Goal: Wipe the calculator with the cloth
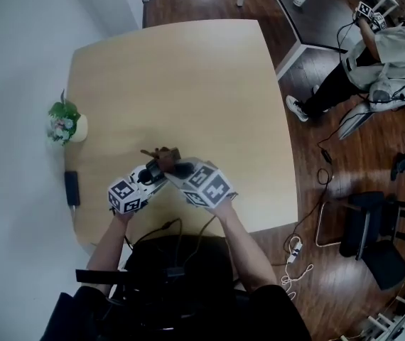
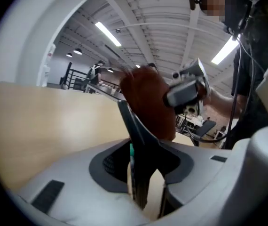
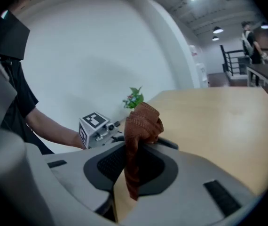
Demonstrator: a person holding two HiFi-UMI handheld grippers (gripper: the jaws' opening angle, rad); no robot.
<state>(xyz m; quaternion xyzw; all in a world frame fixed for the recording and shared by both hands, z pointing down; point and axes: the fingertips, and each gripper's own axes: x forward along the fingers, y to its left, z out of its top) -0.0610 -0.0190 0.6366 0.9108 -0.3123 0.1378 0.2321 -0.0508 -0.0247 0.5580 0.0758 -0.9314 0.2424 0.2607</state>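
Above the bench [image 1: 174, 77], the left gripper [image 1: 155, 170] pinches a dark calculator [image 2: 141, 135] edge-on; the right gripper [image 1: 180, 168] pinches a brown cloth [image 3: 141, 121] beside it.

From above, my left gripper [image 1: 151, 172] and right gripper [image 1: 182, 169] crowd over the rust-brown woven cloth [image 1: 161, 152], so only a scrap of it shows. In my left gripper view the thin dark slab calculator [image 2: 135, 128] stands edge-on with its keys unseen, and the cloth behind it is smeared. The small black block [image 1: 71, 187] at far left is too small for me to name.
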